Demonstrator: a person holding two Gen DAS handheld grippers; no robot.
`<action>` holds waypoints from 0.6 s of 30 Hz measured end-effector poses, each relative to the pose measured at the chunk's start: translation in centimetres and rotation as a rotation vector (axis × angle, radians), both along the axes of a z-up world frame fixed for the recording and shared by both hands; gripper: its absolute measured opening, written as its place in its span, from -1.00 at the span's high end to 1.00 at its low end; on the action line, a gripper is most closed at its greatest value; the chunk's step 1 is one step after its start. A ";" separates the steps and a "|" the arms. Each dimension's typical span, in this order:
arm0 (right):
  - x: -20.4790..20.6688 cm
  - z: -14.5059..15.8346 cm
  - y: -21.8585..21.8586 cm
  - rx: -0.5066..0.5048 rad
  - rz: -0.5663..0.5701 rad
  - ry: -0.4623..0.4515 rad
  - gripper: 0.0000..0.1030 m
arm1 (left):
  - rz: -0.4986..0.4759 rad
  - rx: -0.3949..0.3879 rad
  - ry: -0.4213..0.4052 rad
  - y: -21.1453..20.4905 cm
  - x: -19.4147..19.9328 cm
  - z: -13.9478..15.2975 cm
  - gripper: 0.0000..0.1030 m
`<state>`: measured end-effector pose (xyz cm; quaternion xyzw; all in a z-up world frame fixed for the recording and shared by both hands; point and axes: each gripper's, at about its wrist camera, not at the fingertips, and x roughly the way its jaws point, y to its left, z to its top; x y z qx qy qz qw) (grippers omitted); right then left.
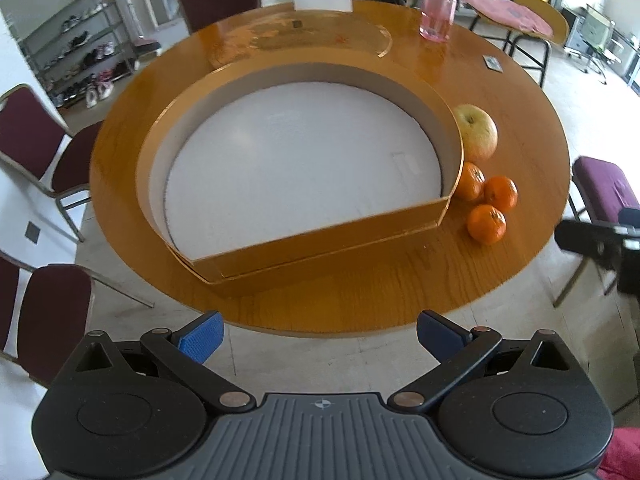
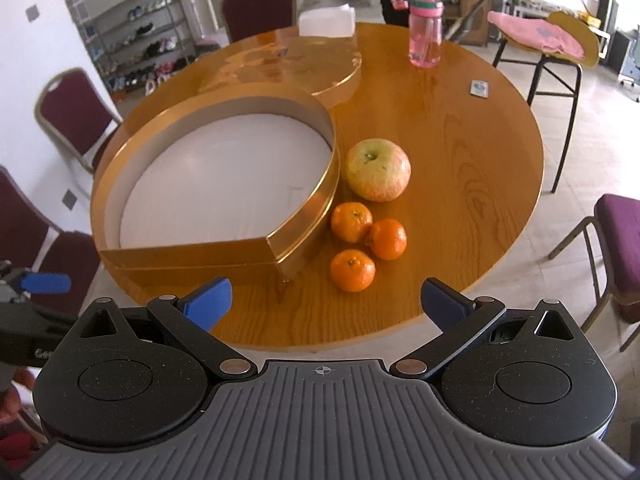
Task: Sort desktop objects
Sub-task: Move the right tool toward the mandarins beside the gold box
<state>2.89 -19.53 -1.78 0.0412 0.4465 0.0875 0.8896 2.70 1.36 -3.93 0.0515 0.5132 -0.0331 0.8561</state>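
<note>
While both grippers are held off the near edge of the round wooden table (image 2: 460,184), nothing is grasped: the left gripper (image 1: 319,338) is spread wide and empty, and the right gripper (image 2: 326,304) likewise. A gold half-round box (image 2: 304,216) with a white liner is seen open on the table's left part. Just right of its wall an apple (image 2: 378,175) is set, with three tangerines (image 2: 352,222) (image 2: 387,239) (image 2: 352,270) clustered in front of it, close together. A pink bottle (image 2: 425,32) is stood at the far side, a small card (image 2: 479,89) lying well apart to its right.
</note>
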 end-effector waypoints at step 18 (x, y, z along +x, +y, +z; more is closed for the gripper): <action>0.2 -2.2 3.4 -0.001 -0.061 -0.003 -1.00 | -0.086 0.000 -0.008 2.5 1.2 -0.9 -0.99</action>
